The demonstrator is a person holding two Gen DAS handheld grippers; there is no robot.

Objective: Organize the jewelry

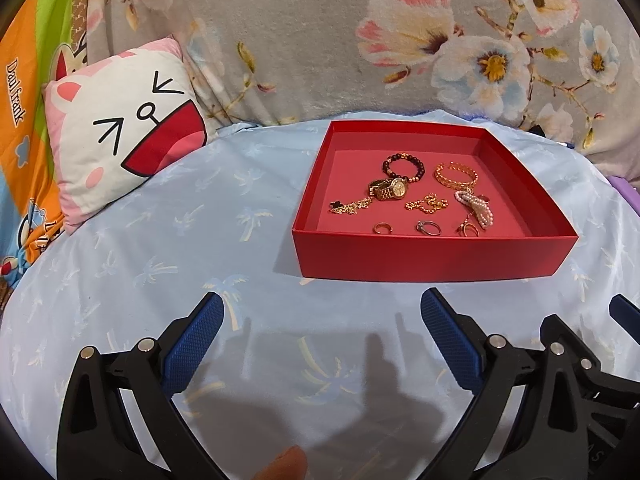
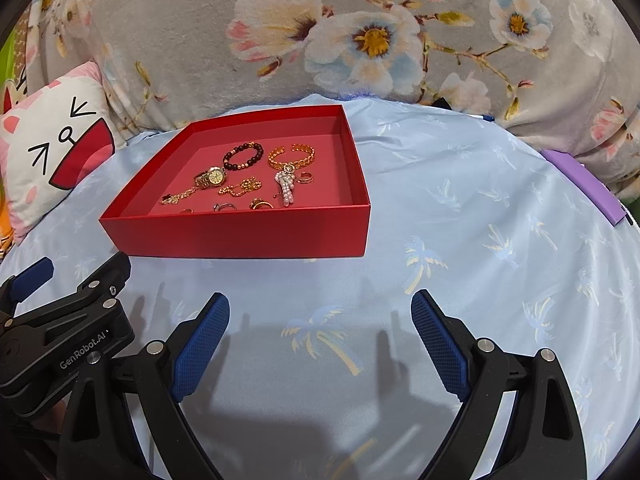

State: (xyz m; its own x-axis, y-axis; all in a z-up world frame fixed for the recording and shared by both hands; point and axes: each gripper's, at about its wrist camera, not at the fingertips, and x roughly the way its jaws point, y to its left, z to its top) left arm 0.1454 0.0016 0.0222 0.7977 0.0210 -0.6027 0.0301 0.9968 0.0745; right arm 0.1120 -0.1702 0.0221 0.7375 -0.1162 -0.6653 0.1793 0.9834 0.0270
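Observation:
A red open box [image 1: 432, 256] [image 2: 240, 236] sits on the light blue bedsheet. Inside it lie a gold watch [image 1: 390, 189] [image 2: 211, 178], a dark bead bracelet [image 1: 404, 166] [image 2: 244, 157], a gold chain bangle [image 1: 456, 175] [image 2: 292, 157], a pearl piece [image 1: 476, 208] [image 2: 286, 188], a gold chain with a black clover [image 1: 348, 206], another gold chain [image 1: 426, 203] [image 2: 240, 188] and several rings [image 1: 428, 227]. My left gripper [image 1: 322, 314] is open and empty, just in front of the box. My right gripper [image 2: 320, 312] is open and empty, in front of the box's right corner.
A white and pink cartoon cushion [image 1: 120, 128] [image 2: 48, 148] leans at the left. A grey flowered blanket [image 1: 360, 40] rises behind the box. A purple object [image 2: 588, 184] lies at the sheet's right edge. The left gripper's body [image 2: 60, 344] shows at the lower left of the right wrist view.

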